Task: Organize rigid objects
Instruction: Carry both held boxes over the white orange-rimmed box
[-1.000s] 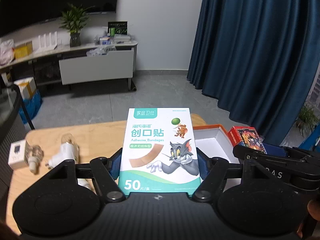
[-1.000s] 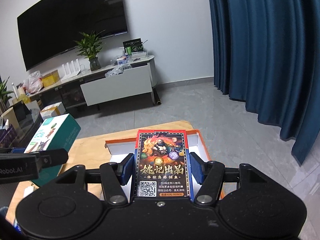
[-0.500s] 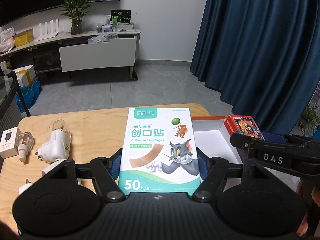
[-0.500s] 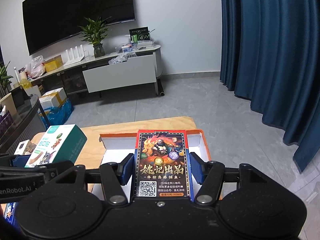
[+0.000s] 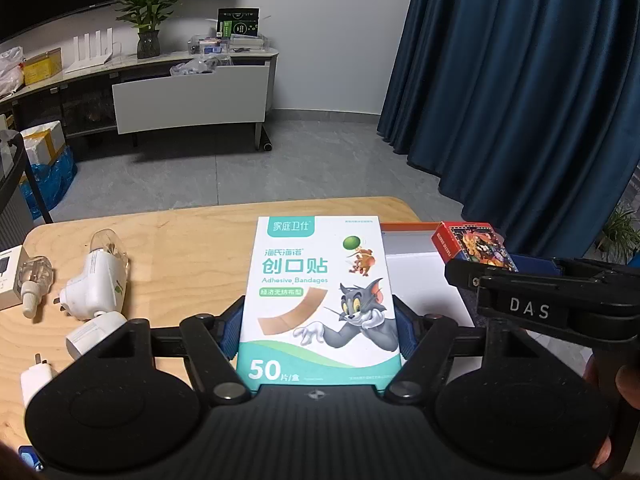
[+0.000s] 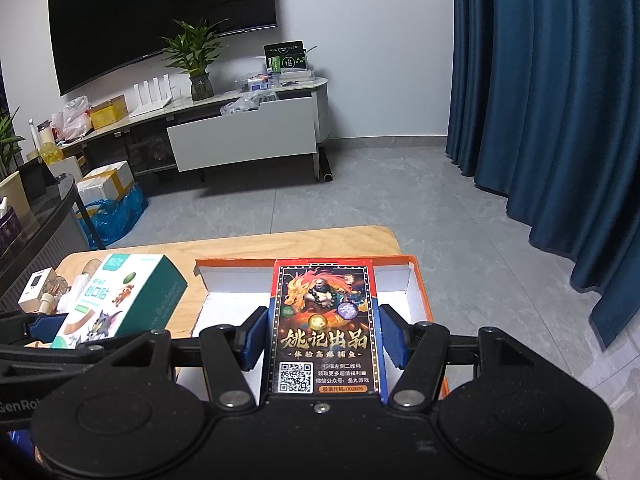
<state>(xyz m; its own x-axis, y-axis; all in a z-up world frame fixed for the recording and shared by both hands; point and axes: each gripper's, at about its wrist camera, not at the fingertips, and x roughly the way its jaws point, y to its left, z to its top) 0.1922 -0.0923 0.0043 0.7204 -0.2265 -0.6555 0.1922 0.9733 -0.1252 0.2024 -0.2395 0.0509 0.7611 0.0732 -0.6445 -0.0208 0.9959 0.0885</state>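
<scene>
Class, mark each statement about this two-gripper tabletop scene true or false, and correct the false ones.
1. The left gripper holds a bandage box. True.
2. The right gripper is empty. False: it grips a card box.
3. The orange tray already holds several items. False: its white inside shows nothing lying in it.
4. White plug-in devices lie on the table left of the bandage box. True.
5. The curtain is red. False: it is dark blue.

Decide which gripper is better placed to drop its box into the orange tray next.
Right. The right gripper holds the card box directly over the tray; the left's bandage box hangs beside it.
</scene>
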